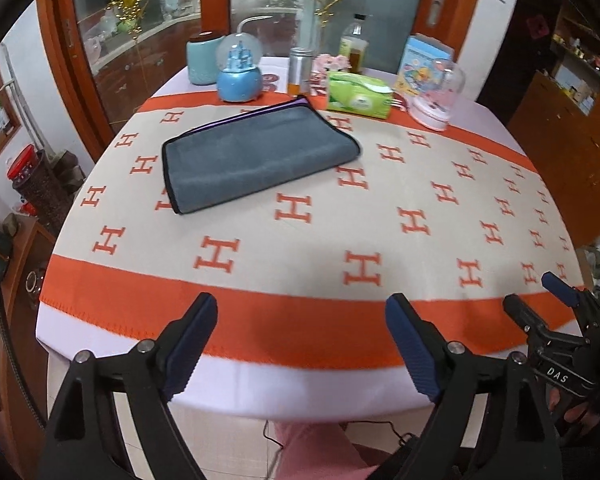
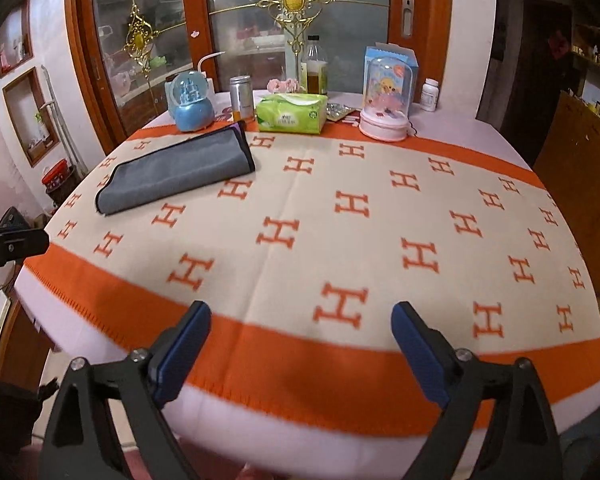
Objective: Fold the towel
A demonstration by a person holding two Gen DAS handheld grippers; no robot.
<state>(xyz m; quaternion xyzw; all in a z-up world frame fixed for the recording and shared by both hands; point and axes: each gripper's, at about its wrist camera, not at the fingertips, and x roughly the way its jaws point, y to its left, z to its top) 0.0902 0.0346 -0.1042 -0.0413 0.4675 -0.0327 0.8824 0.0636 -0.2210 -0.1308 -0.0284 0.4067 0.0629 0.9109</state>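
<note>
A grey towel [image 1: 256,152] with a black hem and a purple underside lies folded into a long rectangle on the far left part of the table; it also shows in the right wrist view [image 2: 176,172]. My left gripper [image 1: 300,320] is open and empty above the table's near edge, well short of the towel. My right gripper [image 2: 300,328] is open and empty over the near orange band. It also shows at the right edge of the left wrist view [image 1: 540,292].
The table wears a cream cloth [image 1: 340,216] with orange H marks. Along its far side stand a blue snow globe [image 1: 238,76], a metal can [image 1: 300,70], a green tissue pack [image 1: 358,94], a bottle [image 1: 354,46], a pink dome toy [image 1: 436,98] and a box [image 1: 422,60].
</note>
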